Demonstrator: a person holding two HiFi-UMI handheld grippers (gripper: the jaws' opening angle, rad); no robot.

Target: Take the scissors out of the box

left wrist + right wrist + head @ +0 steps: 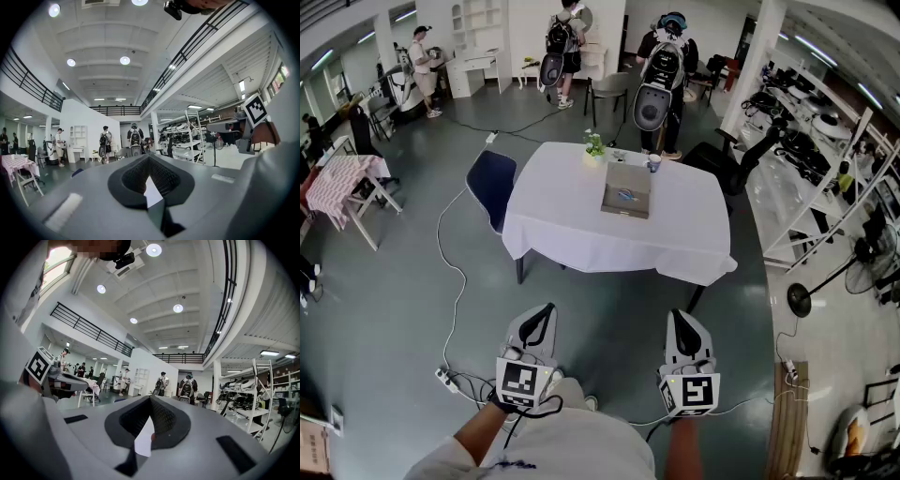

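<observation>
Head view, tabletop: a white cloth covers the tabletop (pixel 562 220); it stands well ahead of both grippers, across grey floor (pixel 412 281)
Head view, box: a flat brown box (pixel 630 178) lies open towards the far edge of the tabletop; the scissors (pixel 625 195) show only as a small blue shape inside it, too small to tell more
Head view, near the box: a plant (pixel 594 150) and a cup (pixel 653 162) stand just beyond the box; a blue chair (pixel 492 183) sits at the tabletop's left side
Head view, grippers: the left gripper (pixel 549 307) and the right gripper (pixel 674 314) are held side by side at the bottom of the picture; both are well apart from the box
Left gripper view, jaws: held level; the tips meet; nothing is between them
Left gripper view, beyond: two people (pixel 104 140) with backpacks stand far off; shelves (pixel 187 136) run along the right
Right gripper view, jaws: held level; pressed fully together; nothing is gripped
Right gripper view, beyond: the same people and shelves show in the distance
</observation>
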